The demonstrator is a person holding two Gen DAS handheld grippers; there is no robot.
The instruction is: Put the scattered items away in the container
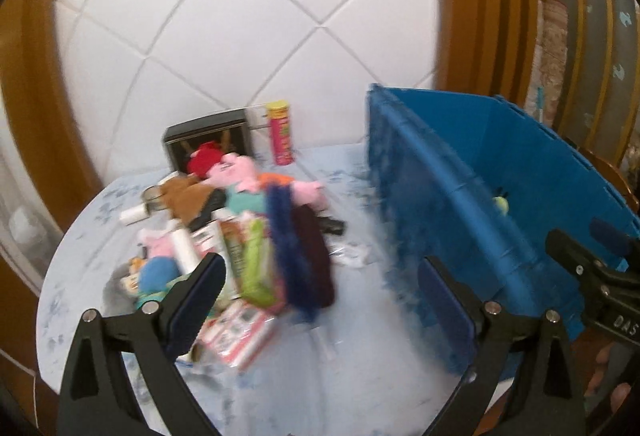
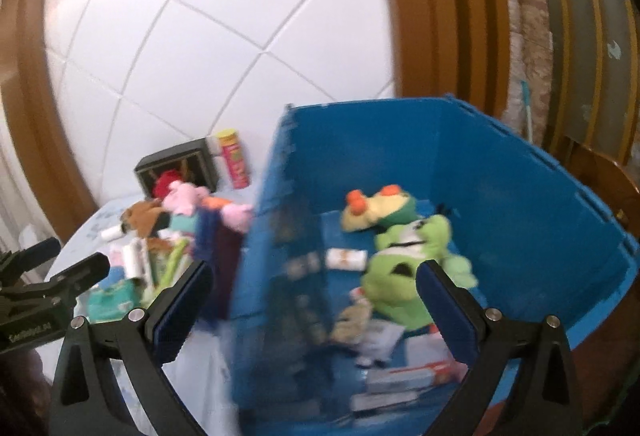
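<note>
A pile of scattered items (image 1: 240, 232) lies on the round table: a pink pig plush (image 1: 240, 172), a brown plush (image 1: 184, 196), a blue and maroon cloth (image 1: 300, 252), packets and small rolls. The blue crate (image 1: 460, 196) stands to the right of the pile. My left gripper (image 1: 320, 300) is open and empty, above the table between pile and crate. My right gripper (image 2: 316, 308) is open and empty over the crate's left wall (image 2: 276, 276). Inside the crate lie a green plush (image 2: 408, 276), a frog plush (image 2: 372, 208) and small boxes (image 2: 404, 376).
A pink and yellow can (image 1: 282, 134) and a black box (image 1: 208, 142) stand at the table's far edge against the white tiled wall. The right gripper shows at the left view's right edge (image 1: 592, 268). Wooden frames flank the wall.
</note>
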